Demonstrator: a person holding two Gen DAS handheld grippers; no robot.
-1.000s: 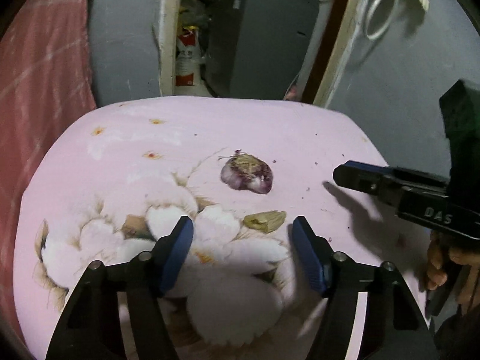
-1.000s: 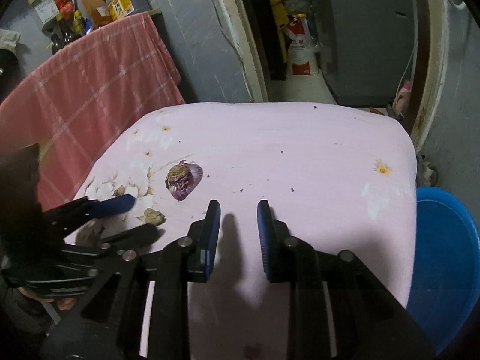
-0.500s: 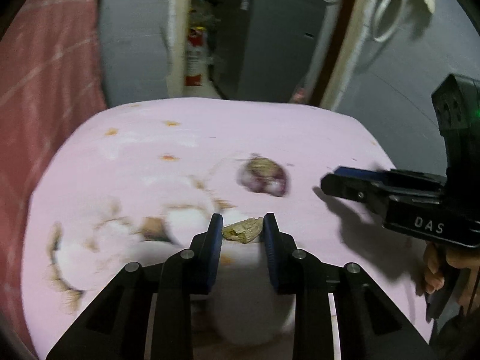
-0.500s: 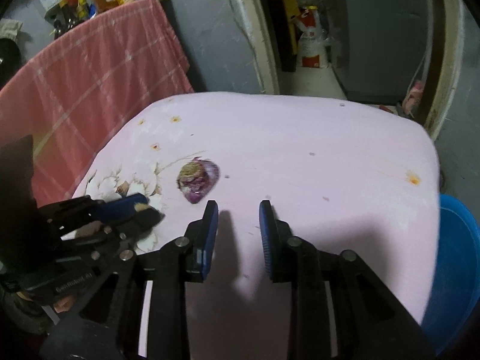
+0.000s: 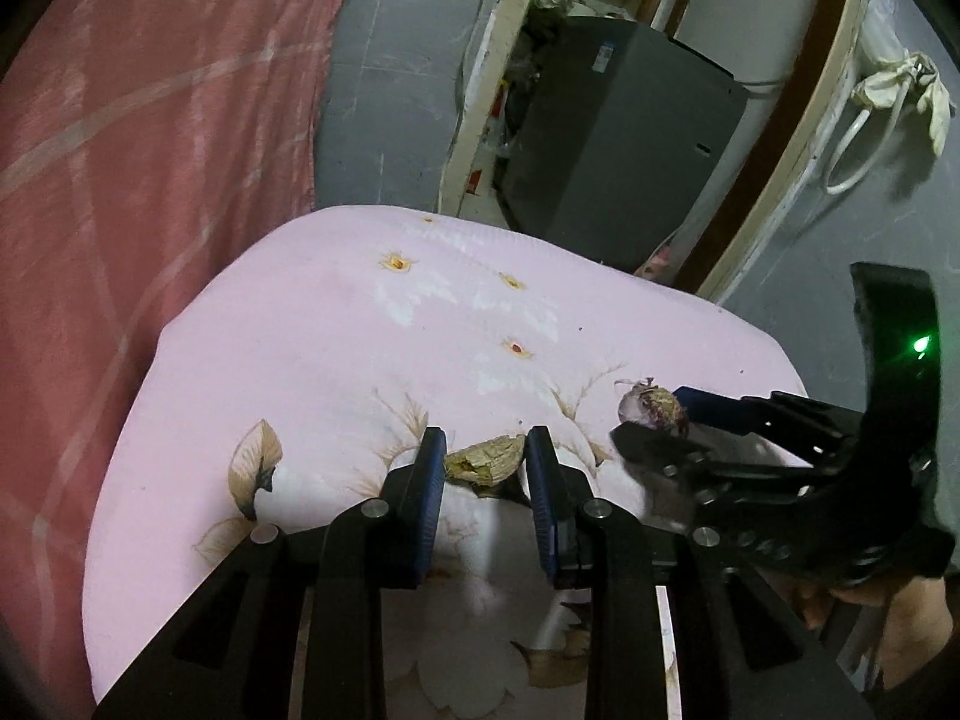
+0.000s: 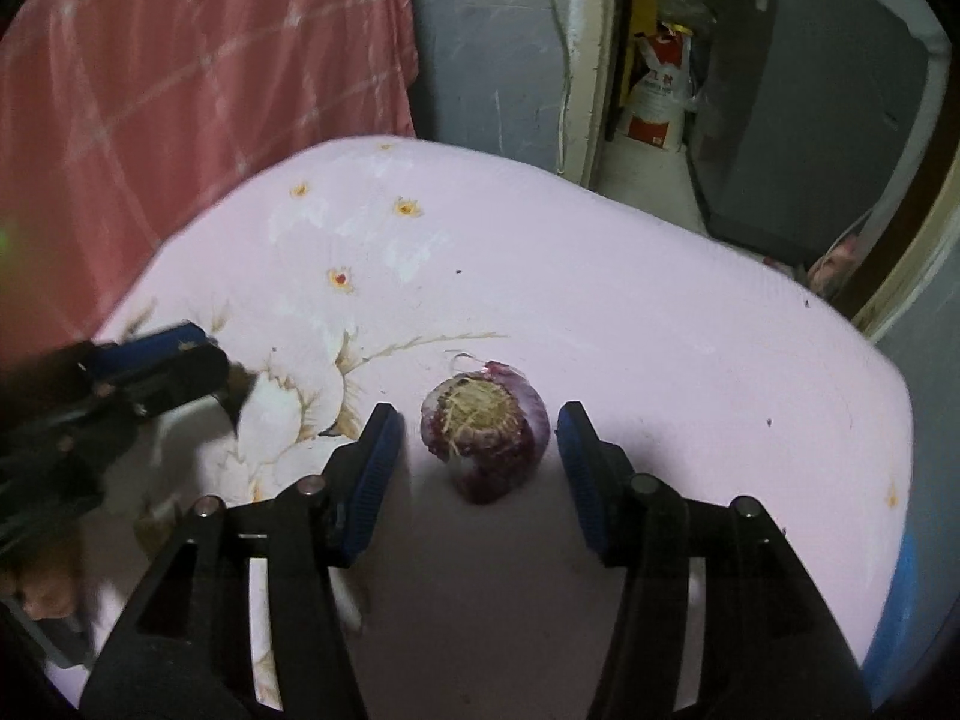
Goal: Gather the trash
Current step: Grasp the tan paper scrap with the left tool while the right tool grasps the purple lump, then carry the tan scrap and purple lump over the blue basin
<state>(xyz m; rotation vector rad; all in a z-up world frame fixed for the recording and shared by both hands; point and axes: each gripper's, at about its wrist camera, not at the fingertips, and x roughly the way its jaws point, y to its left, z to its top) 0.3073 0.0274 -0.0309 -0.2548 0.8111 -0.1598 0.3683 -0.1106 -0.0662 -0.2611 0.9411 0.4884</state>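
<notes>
My left gripper (image 5: 486, 465) is shut on a dry yellowish peel scrap (image 5: 485, 461), held just above the pink flowered tablecloth (image 5: 336, 336). A purple onion end with a rooty top (image 6: 485, 429) lies on the cloth between the blue pads of my right gripper (image 6: 474, 450). Its jaws are opening and stand well apart from the onion piece on both sides. In the left wrist view the same onion end (image 5: 654, 407) shows at the tips of the right gripper (image 5: 651, 420). The left gripper (image 6: 204, 369) appears at the left in the right wrist view.
A red checked cloth (image 6: 180, 72) hangs behind the table on the left. A blue tub (image 6: 900, 618) stands below the table's right edge. A grey cabinet (image 5: 612, 138) and a doorway with bags (image 6: 657, 102) lie beyond the far edge. A hand (image 5: 900, 624) holds the right gripper.
The left gripper shut on the peel scrap and rolled, lifting it slightly. The right gripper moved left over the onion end and widened its jaws around it.
</notes>
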